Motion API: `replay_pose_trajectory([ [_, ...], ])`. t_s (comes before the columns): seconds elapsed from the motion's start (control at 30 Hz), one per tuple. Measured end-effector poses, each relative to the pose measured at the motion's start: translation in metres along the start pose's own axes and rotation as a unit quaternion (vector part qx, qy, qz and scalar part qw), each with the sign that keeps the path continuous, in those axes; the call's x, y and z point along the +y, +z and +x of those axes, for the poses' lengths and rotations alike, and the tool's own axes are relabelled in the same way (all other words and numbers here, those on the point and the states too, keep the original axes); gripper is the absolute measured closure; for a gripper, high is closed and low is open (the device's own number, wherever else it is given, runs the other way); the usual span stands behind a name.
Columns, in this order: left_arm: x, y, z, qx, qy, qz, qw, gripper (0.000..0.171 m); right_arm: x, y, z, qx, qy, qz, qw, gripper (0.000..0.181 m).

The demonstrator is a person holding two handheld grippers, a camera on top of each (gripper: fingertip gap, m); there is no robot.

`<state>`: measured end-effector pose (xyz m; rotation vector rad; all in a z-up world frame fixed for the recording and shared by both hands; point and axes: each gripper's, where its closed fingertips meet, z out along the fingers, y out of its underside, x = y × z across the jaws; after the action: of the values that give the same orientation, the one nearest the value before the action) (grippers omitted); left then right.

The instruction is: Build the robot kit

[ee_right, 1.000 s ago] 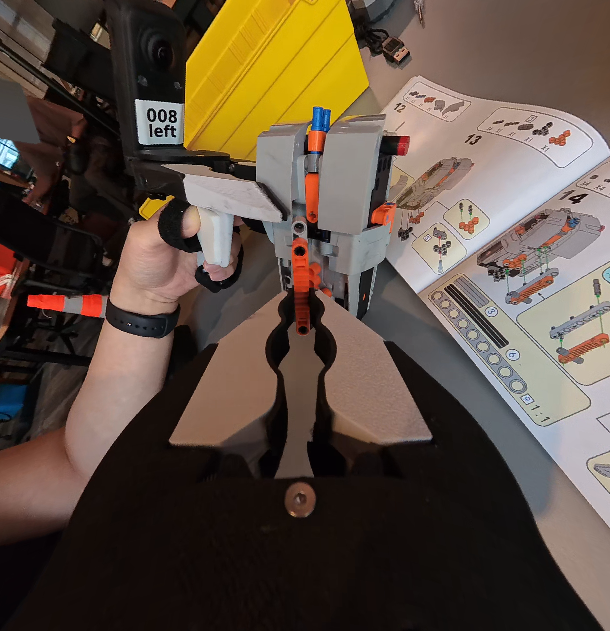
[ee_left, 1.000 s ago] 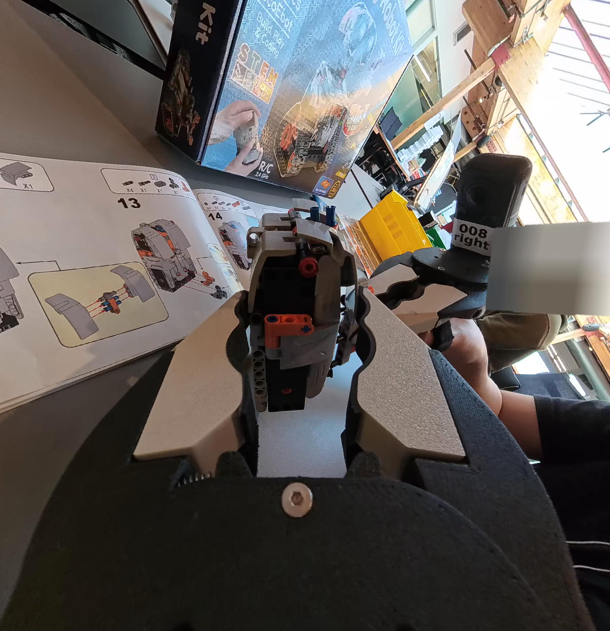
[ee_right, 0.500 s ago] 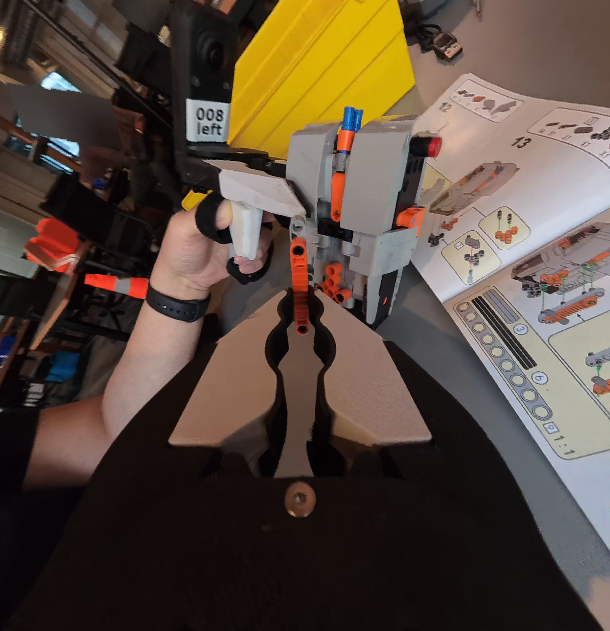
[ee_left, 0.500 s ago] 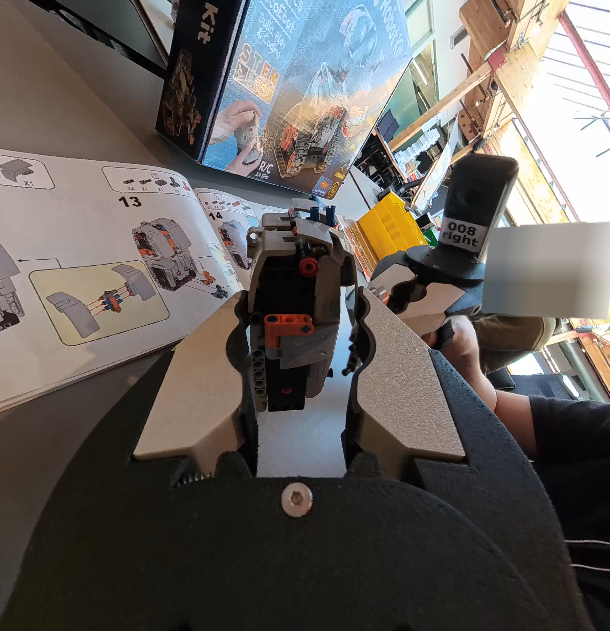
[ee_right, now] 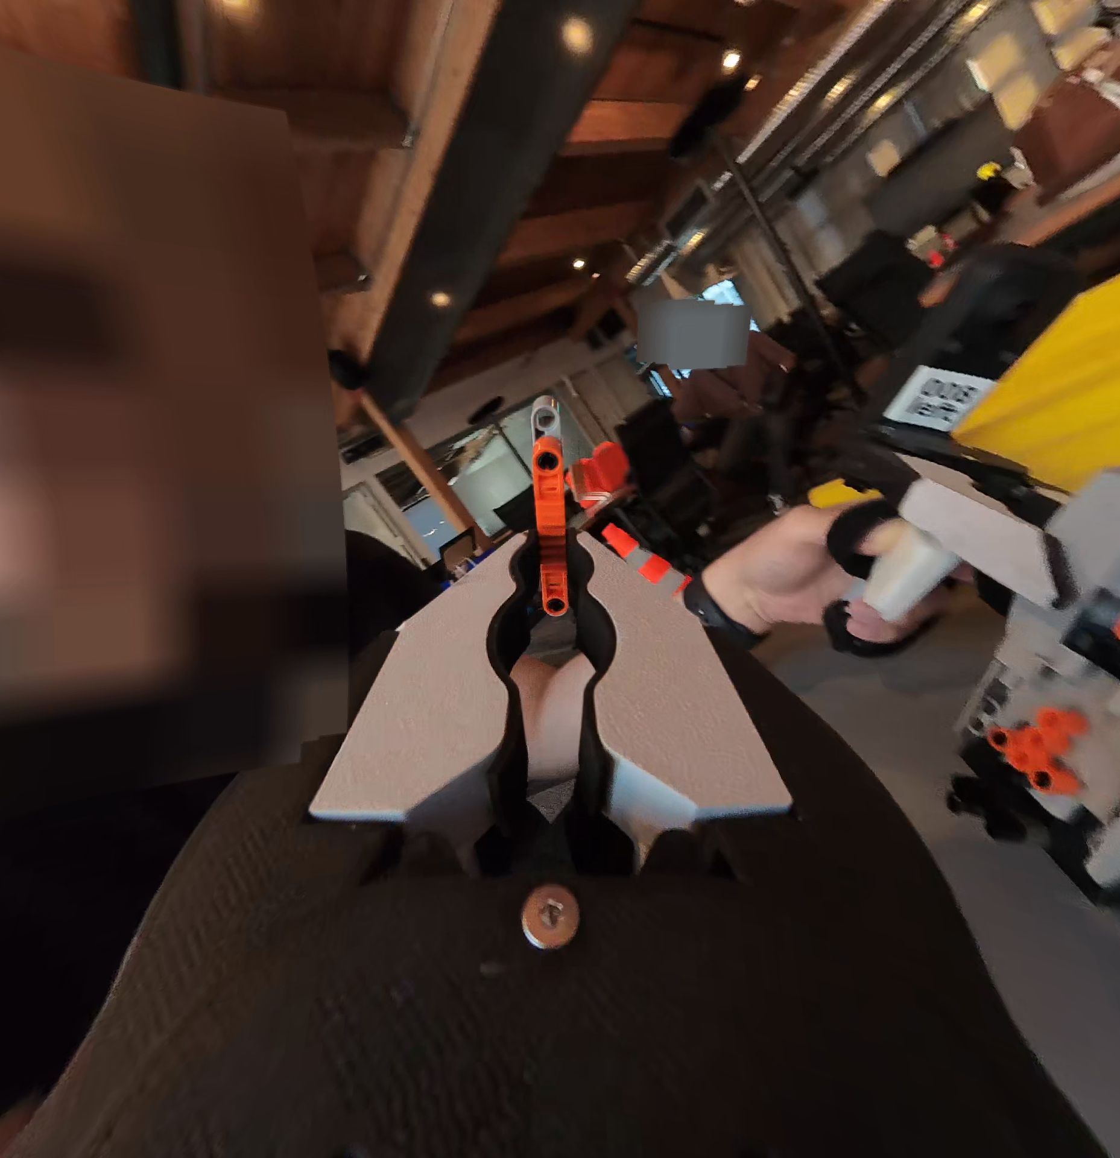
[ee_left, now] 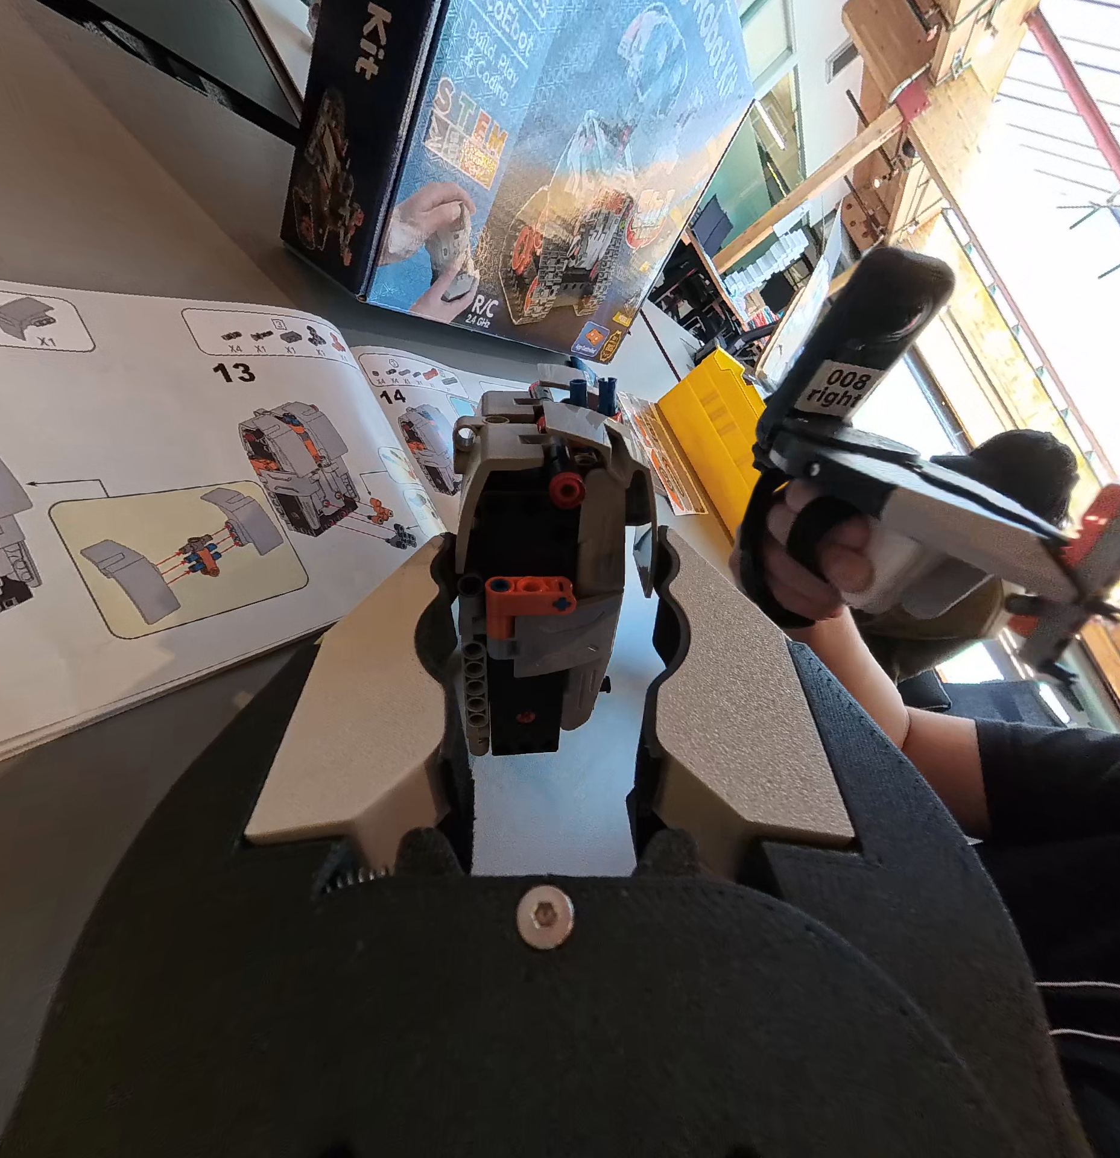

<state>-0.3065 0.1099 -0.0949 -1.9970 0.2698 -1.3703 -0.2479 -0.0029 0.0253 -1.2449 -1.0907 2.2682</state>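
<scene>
My left gripper point(ee_left: 552, 551) is shut on a grey and black brick model point(ee_left: 538, 564) with orange and blue pins, and holds it upright above the grey table point(ee_left: 106, 188). My right gripper point(ee_right: 552, 554) is shut on a thin orange beam point(ee_right: 549, 501) with a small grey piece point(ee_right: 544, 421) at its far end. It points away from the model, which shows blurred at the right edge of the right wrist view point(ee_right: 1071, 633). The right gripper also shows in the left wrist view point(ee_left: 958, 539), to the right of the model and apart from it.
An open instruction booklet point(ee_left: 168, 501) lies on the table at the left. A kit box point(ee_left: 513, 156) stands behind it. A yellow bin point(ee_left: 707, 438) is past the model. A person's hand point(ee_right: 789, 583) holds the left gripper's handle. A workshop room lies behind.
My right gripper has swung away from the model with the orange beam in it, so the model now sits at the right edge of its view. The left gripper and model have stayed still.
</scene>
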Motion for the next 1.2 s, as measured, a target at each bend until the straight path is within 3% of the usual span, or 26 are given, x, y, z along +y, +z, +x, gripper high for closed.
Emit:
replay_pose_trajectory([
  [0.13, 0.0, 0.0, 0.0, 0.0, 0.0, 0.0, 1.0, 0.11, -0.002, 0.001, -0.022, -0.049, -0.022, 0.002, 0.999, 0.175],
  [1.2, 0.001, 0.001, 0.001, -0.007, 0.009, -0.004, 1.0, 0.11, -0.008, -0.018, -0.014, -0.028, -0.027, 0.015, 0.999, 0.175],
])
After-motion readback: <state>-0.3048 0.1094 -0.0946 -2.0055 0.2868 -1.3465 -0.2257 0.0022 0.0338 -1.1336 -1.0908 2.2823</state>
